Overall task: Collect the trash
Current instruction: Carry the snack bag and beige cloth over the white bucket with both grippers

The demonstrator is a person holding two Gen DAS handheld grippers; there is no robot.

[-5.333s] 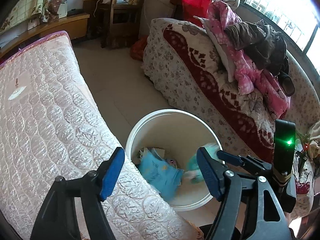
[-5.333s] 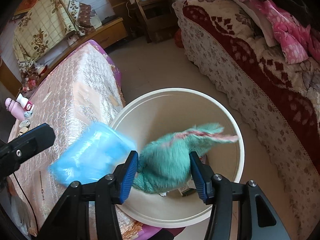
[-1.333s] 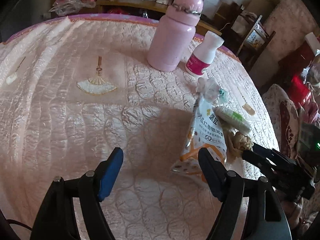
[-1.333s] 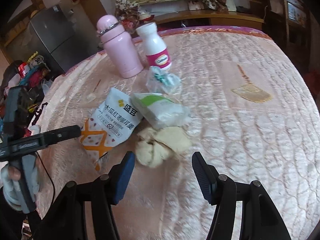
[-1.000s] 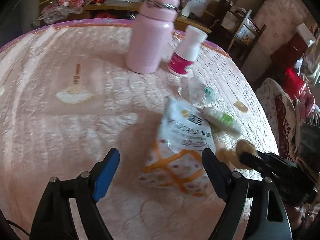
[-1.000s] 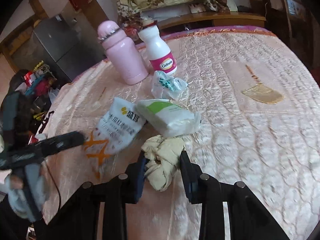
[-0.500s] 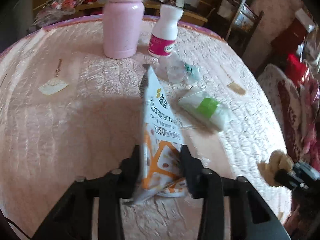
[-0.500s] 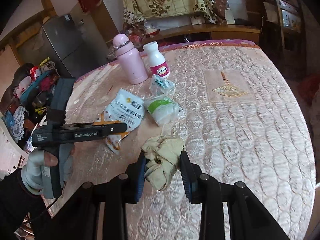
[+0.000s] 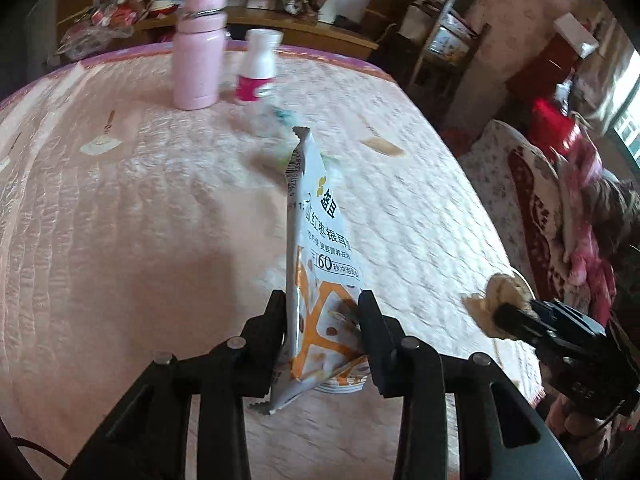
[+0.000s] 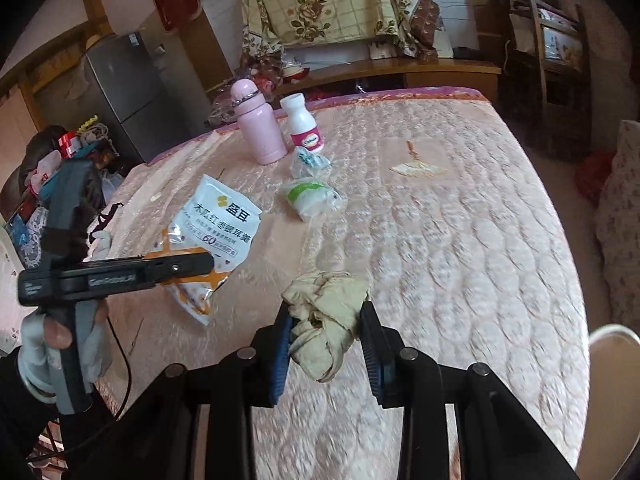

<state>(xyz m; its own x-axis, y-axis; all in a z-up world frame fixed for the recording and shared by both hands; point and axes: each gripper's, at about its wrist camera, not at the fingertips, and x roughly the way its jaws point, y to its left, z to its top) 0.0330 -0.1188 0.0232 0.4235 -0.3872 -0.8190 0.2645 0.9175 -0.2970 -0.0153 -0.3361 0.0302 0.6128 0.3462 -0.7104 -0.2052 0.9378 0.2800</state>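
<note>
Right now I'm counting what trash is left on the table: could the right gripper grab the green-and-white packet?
Probably not yet: the right gripper is shut on a crumpled rag, so its jaws are full. The packet itself lies uncovered.

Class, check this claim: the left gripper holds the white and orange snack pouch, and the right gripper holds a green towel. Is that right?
Not quite. The left gripper does hold the snack pouch, but the right gripper is clamped on a crumpled beige rag, not a green towel. The right wrist view shows it.

Ahead of your grippers, quilted pink table cover (image 10: 460, 240) carries pink flask (image 10: 259, 128), white bottle (image 10: 304, 124), crumpled clear wrapper (image 10: 308, 162), green-white packet (image 10: 314, 198).
</note>
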